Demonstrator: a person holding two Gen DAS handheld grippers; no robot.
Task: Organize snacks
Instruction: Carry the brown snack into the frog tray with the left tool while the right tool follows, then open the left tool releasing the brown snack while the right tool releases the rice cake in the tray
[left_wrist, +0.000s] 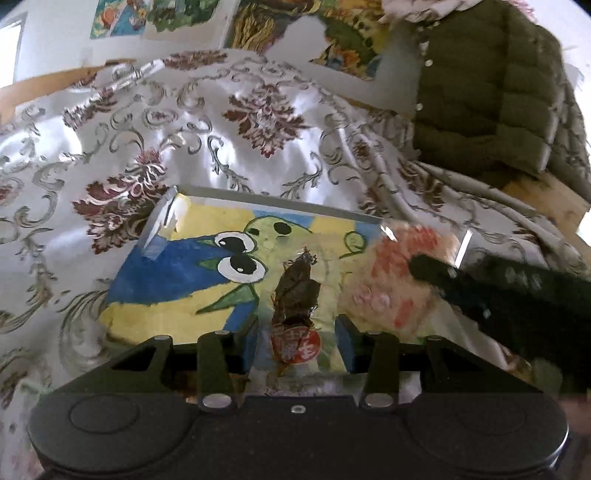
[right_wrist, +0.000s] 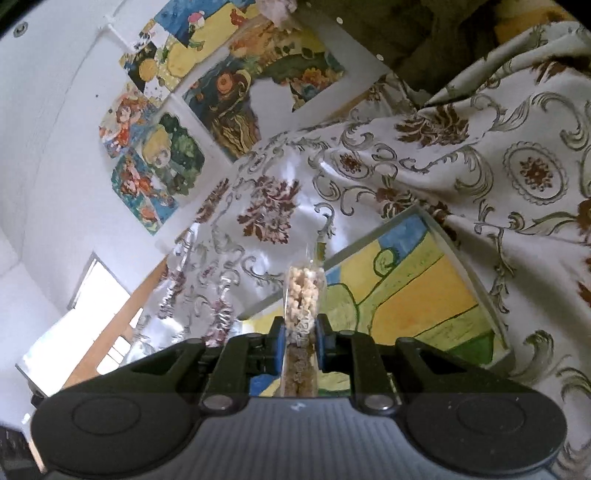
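The left gripper (left_wrist: 298, 341) has its blue fingers (left_wrist: 347, 343) set apart on either side of a clear packet with a dark snack (left_wrist: 295, 291), which seems to be held between them over the painted tray (left_wrist: 177, 280). The right gripper (right_wrist: 300, 345) is clamped on a clear packet of pale puffed snacks (right_wrist: 303, 295), held upright above the same tray (right_wrist: 424, 295). The tray lies on a flowered cloth (left_wrist: 229, 122). The right gripper's dark arm (left_wrist: 498, 295) reaches toward a blurred pink packet (left_wrist: 391, 280) at the tray's right end.
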